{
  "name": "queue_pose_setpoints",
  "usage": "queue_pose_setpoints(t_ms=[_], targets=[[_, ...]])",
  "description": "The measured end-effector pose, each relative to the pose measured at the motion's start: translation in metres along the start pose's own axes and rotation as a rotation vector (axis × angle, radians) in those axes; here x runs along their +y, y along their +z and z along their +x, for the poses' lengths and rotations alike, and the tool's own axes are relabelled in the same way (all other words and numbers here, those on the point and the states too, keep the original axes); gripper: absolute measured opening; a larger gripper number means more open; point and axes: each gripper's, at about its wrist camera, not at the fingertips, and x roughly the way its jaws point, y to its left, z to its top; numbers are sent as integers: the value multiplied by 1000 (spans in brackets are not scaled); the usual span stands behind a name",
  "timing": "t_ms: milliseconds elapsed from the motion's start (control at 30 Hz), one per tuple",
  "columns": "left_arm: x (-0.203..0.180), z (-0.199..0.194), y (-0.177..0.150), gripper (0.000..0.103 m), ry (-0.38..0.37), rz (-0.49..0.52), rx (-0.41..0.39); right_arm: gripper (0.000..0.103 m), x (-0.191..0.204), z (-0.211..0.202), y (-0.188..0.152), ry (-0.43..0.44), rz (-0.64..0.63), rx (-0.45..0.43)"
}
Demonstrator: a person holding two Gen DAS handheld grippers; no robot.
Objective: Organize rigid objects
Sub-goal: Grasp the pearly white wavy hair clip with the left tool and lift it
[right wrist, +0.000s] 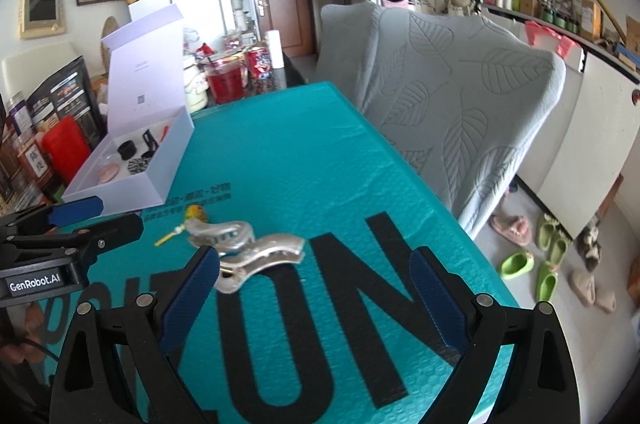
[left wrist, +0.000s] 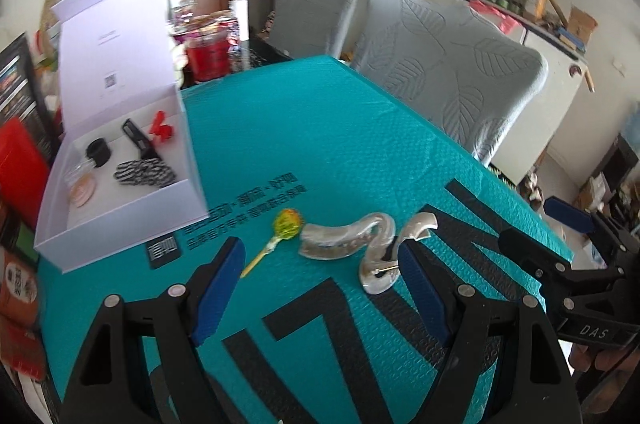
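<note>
Left claw (left wrist: 322,260) and right claw (right wrist: 314,270): both wide open, gripping nothing, above the teal bubble-mailer surface (left wrist: 320,144). Pearly silver plastic hair clip (left wrist: 370,248) just ahead, lying between the two. Yellow-green lollipop (left wrist: 286,223) just left of it, open white cardboard box (left wrist: 120,208) further left.

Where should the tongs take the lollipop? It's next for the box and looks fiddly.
Grip the lollipop by its round yellow head, not the thin stick lying flat on the teal mat. Come from above with the left tongs, which stand open nearest it, jaws either side of the head, clear of the silver hair clip beside it.
</note>
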Motion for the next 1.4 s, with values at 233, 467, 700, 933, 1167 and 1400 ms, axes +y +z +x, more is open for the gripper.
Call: queue_pose_setpoints(t_ms=[233,467,700,933,1167,1400], targets=[[-22,39,10,81,-64,91,99,97,-29,17,-2,15,55,34],[-29,74,20,81,-148,130,148,97,-45,31,-1,7,80,65],[-36,101,19,81,-150,182,215,97,-57,37,0,-14,101,85],[-46,103,-3,67,-102,275,261,97,-54,40,0,-14,100,97],[-31,78,-14,60,-113,185,222,97,-47,38,-2,5,90,92],[-4,36,-28,60,-80,97,167,97,-30,42,-3,49,68,103]])
